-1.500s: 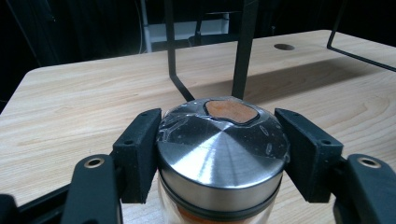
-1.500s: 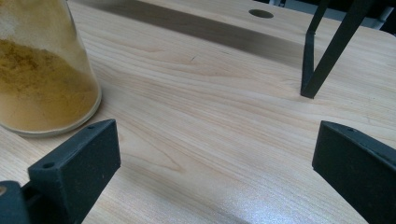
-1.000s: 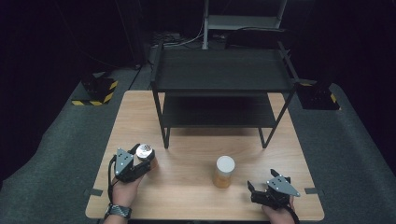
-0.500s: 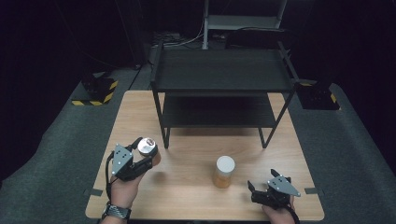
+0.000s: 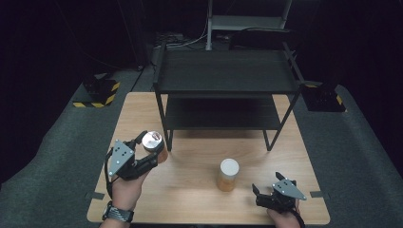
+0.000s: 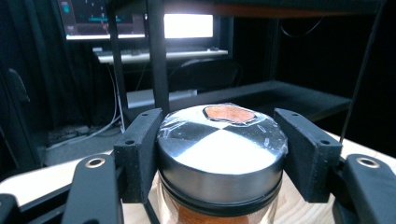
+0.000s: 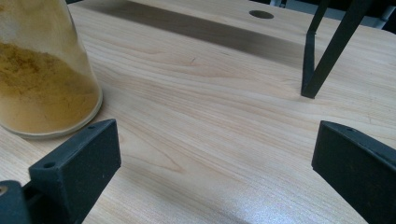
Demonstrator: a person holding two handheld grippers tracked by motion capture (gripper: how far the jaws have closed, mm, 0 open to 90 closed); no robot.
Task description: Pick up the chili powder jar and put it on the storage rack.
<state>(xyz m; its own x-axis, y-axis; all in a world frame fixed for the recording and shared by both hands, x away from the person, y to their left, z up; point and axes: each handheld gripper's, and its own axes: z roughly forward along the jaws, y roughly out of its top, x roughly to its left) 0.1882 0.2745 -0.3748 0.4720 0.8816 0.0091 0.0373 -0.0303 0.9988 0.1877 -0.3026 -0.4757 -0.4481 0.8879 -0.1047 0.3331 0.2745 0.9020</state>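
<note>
— Dark room all round, and the pale wooden table (image 5: 199,156) sits mid-frame in the high view with the black two-tier rack (image 5: 225,80) across its upper half. What has changed?

— The left gripper (image 5: 142,159), at the lower left of that frame, has carried its silver-lidded jar (image 5: 154,142) up and toward the rack's front left leg; a second ago it sat lower and further from the post. In the left gripper view the jaws are clamped on either side of the lid (image 6: 222,144), so the grasp looks secure.

— Meaning?

— I'd judge the jar is on its way to a shelf, with the lift begun and the placing not yet done.

— And the other hand?

— The right gripper (image 5: 278,192) rests at the lower right, jaws spread wide with nothing between them, unmoved. The white-lidded jar (image 5: 228,175) of yellow powder stands apart from it, centre-bottom.

— Anything hard to read?

— The held jar's base is cut off, so I cannot tell whether it clears the table. The reddish patch on its lid is unclear too.
</note>
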